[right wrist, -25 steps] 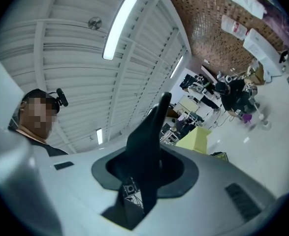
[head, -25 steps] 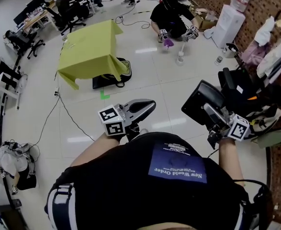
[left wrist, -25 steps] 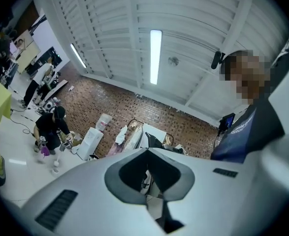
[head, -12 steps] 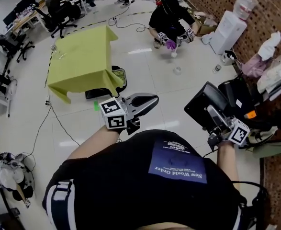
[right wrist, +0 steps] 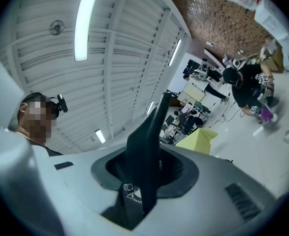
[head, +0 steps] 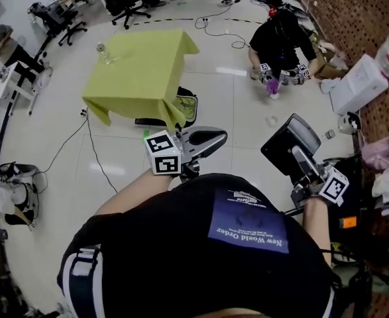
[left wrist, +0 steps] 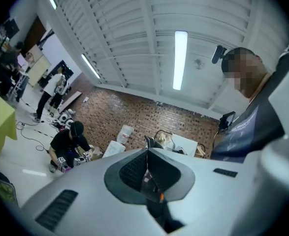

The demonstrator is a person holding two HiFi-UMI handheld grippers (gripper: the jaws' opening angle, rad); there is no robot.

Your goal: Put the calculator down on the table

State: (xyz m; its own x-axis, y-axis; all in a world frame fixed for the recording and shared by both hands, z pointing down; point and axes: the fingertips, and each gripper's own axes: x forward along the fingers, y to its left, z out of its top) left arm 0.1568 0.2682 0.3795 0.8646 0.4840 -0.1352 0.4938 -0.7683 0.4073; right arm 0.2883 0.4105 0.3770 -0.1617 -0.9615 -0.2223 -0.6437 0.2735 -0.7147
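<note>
White tiled floor (head: 114,158) spreads all around me, and the tabletop (head: 141,71), draped in a yellow-green cloth, stands well ahead and to my left. A person (head: 280,42) crouches on the floor beyond it to the right.

The task is only in its carrying stage. The calculator (head: 280,144) is in the air at my right side, well apart from the tabletop and touching nothing but my right hand-held gripper (head: 299,156), which is clamped on it. In the right gripper view the dark slab stands edge-on between the two pads, with both pressed against its faces. My left hand-held gripper (head: 207,140) is out in front of my chest with its jaws brought together and nothing between them.

What is left, as I judge it, is all of the placing: getting to the tabletop, lowering the calculator flat onto the cloth, and letting go.

The calculator is gripped near one end. Its long axis seems to run on from the jaws, forward and away from me. In the head view its broad dark face is turned up and to the left.
</note>
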